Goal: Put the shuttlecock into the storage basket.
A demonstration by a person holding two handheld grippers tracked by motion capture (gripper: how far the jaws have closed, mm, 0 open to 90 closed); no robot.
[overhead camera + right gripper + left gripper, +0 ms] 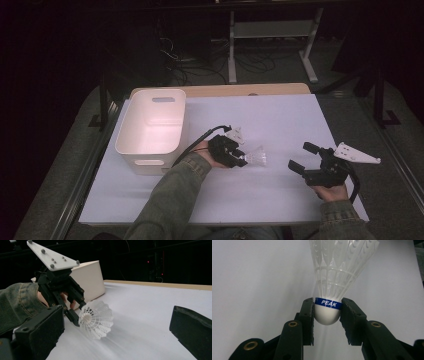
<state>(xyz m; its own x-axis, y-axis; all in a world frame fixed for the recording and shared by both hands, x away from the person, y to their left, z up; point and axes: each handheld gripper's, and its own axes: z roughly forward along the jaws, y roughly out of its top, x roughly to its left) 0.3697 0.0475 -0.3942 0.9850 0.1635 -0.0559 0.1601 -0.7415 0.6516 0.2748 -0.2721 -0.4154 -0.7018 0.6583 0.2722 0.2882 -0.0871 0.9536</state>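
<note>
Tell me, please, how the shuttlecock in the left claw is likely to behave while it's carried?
The shuttlecock is probably very light: its skirt is thin open mesh. The left claw pinches only the rounded white base, which might slip or pivot. The skirt looks flexible and could deform if squeezed.

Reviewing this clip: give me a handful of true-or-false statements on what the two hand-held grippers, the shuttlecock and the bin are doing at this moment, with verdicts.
1. The left hand-held gripper grips the shuttlecock by its rounded white cork end. True.
2. The shuttlecock already lies inside the white bin. False: it is out over the white table, right of the bin, clamped in the left hand-held gripper.
3. The right hand-held gripper has its jaws apart and holds nothing. True.
4. A red band circles the cork. False: the band is blue and reads PEAK.
5. Both hand-held grippers grasp the shuttlecock together. False: the right one sits apart, off to the right.
</note>
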